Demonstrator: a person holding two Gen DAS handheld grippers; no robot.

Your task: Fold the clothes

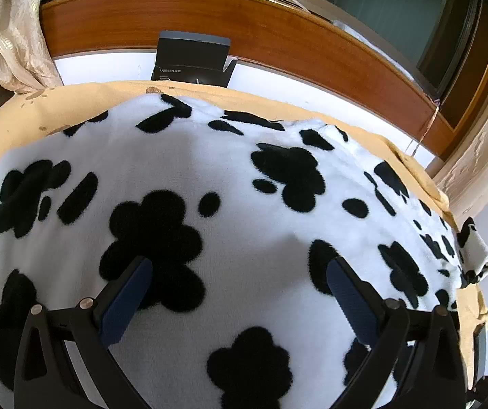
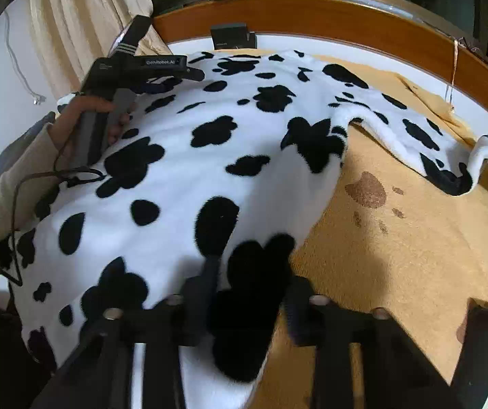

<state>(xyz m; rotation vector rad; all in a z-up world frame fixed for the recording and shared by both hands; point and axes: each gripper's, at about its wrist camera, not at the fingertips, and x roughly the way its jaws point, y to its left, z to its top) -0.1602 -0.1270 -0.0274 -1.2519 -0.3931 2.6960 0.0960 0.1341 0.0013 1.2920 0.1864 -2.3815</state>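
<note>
Two close, downward wrist views sharing the spotted fleece [image 1: 230, 177].

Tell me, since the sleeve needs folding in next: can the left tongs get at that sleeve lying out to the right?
Probably not from here. The left tongs hover open over the garment's body, and the sleeve lies far across the tan blanket. Nothing blocks the way.

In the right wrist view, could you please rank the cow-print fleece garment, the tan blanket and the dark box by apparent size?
1. Cow-print fleece garment
2. Tan blanket, partly covered
3. Dark box, far away, so unsure
</note>
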